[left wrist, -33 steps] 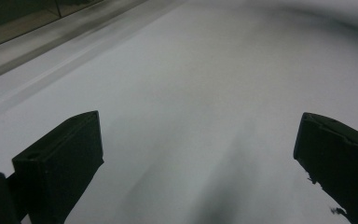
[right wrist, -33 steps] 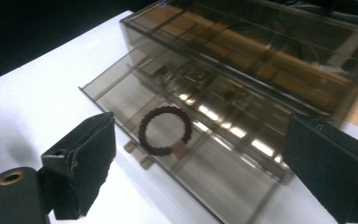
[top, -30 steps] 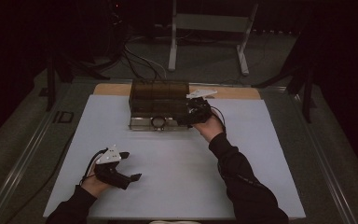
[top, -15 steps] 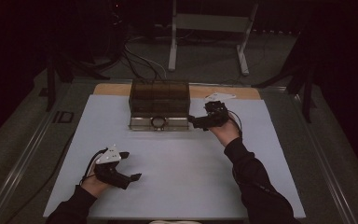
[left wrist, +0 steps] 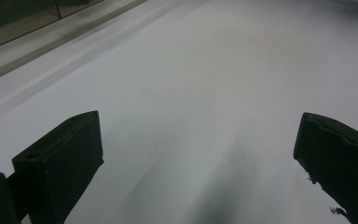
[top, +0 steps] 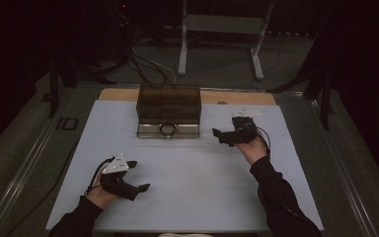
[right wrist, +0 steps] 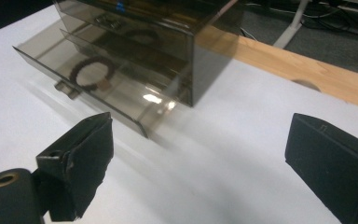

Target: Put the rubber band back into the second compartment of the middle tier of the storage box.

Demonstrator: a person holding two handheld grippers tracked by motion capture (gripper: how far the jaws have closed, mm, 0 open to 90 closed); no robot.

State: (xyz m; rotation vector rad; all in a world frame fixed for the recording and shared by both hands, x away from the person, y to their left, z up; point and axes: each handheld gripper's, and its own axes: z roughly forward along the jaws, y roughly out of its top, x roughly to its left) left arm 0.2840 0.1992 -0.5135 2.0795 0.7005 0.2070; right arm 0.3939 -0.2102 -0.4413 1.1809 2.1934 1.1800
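Right hand-held gripper point(top: 223, 135) wide apart, holding nothing, just beside the smoky drawer box point(top: 169, 102), bottom drawer point(right wrist: 81, 81) pulled out, bead ring point(right wrist: 92, 71) inside, left hand-held gripper point(top: 137, 176) apart over the white surface point(top: 197, 173)

No legible text, label, brand, number or sign is appearing in any view. The smoky drawer box point(top: 168, 104) and its pulled-out drawer point(right wrist: 88, 84) are carrying no readable marking; a small blue patch near the box top in the right gripper view is staying too blurred to read. A dark rectangular mark point(top: 67, 123) beside the white mat point(top: 197, 173) is showing no decipherable characters.
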